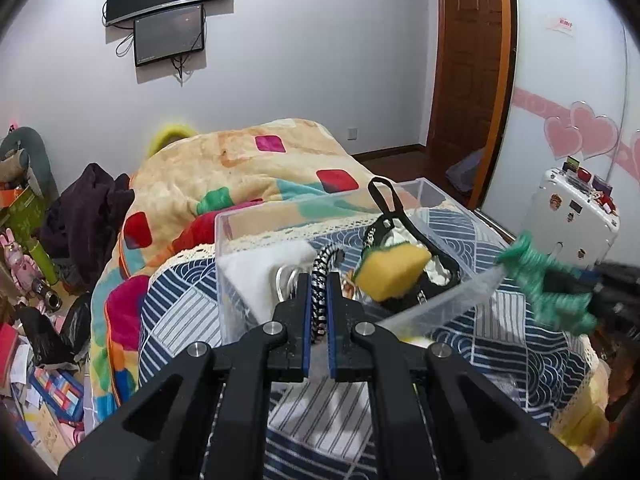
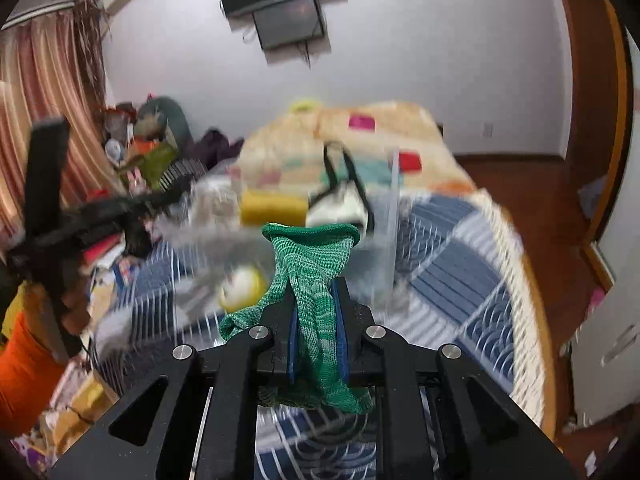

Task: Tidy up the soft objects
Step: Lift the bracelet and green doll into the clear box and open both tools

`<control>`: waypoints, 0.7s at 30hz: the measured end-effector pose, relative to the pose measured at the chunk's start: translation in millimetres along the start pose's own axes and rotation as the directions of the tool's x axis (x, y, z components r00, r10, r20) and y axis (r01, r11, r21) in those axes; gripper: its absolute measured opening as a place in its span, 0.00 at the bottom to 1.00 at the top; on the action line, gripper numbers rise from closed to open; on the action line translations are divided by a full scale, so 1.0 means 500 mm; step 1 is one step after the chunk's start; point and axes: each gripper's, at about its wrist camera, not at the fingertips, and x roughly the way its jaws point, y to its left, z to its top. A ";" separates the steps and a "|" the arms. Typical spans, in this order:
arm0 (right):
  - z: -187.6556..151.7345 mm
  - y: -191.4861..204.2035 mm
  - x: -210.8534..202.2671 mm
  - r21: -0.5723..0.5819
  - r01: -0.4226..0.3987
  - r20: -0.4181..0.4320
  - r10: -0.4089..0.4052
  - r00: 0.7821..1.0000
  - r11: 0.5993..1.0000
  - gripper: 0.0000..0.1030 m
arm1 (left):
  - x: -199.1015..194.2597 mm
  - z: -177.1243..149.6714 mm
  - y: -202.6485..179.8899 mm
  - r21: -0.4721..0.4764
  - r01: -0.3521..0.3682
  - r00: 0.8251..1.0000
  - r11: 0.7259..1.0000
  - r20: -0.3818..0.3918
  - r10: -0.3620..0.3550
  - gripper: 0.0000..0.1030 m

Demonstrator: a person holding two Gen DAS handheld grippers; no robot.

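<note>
A clear plastic bin (image 1: 240, 280) is seen standing on a bed, on a blue-and-white patterned quilt (image 1: 500, 344), directly ahead of the left tool (image 1: 319, 280). The left tool's two blue-padded fingers are closed on a black-and-white braided cord (image 1: 320, 300), which is held upright between them just above the bin's near wall. A metal ring (image 1: 285, 280) is seen just beyond the fingertips, inside the bin.

Inside the bin, ahead and to the right of the left tool, a yellow sponge (image 1: 390, 270) is seen lying on top of a black-strapped white item (image 1: 420, 256), whose strap loops up above the rim. A white fluffy piece (image 1: 256, 268) lies in the bin's left part.

The right tool (image 2: 316, 292) is closed on a green knitted glove (image 2: 312, 264), which is pinched between the blue pads with its cuff standing up ahead of the fingertips and its other end hanging below. In the left wrist view the glove (image 1: 548, 284) is seen to the right of the left tool, over the bin's right wall and blurred. In the right wrist view the bin and its contents lie just beyond the glove, blurred; the sponge (image 2: 274, 210) can be made out there.

Beyond the bin, a cream blanket (image 1: 248, 168) with coloured squares is heaped on the bed.
</note>
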 end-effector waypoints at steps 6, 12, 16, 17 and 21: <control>0.065 0.009 0.003 -0.025 0.035 0.098 -0.033 0.995 0.999 0.13 | 0.043 0.009 -0.002 -0.004 0.008 1.000 1.000 -0.026 -0.008 0.05; 0.106 0.007 0.060 -0.042 0.086 0.100 -0.081 0.992 0.995 0.13 | 0.093 0.000 0.010 -0.035 0.041 0.995 0.999 -0.088 -0.044 0.05; 0.119 0.001 0.111 -0.042 0.106 0.055 -0.104 0.993 0.993 0.13 | 0.116 -0.003 0.013 -0.050 0.065 0.991 0.997 -0.116 -0.071 0.05; 0.119 -0.001 0.125 -0.041 0.108 0.039 -0.106 0.994 0.993 0.13 | 0.119 -0.004 0.011 -0.046 0.069 0.990 0.997 -0.120 -0.074 0.05; 0.112 -0.002 0.154 -0.043 0.118 -0.018 -0.119 0.993 0.992 0.14 | 0.115 -0.006 0.006 -0.040 0.076 0.990 0.996 -0.115 -0.080 0.05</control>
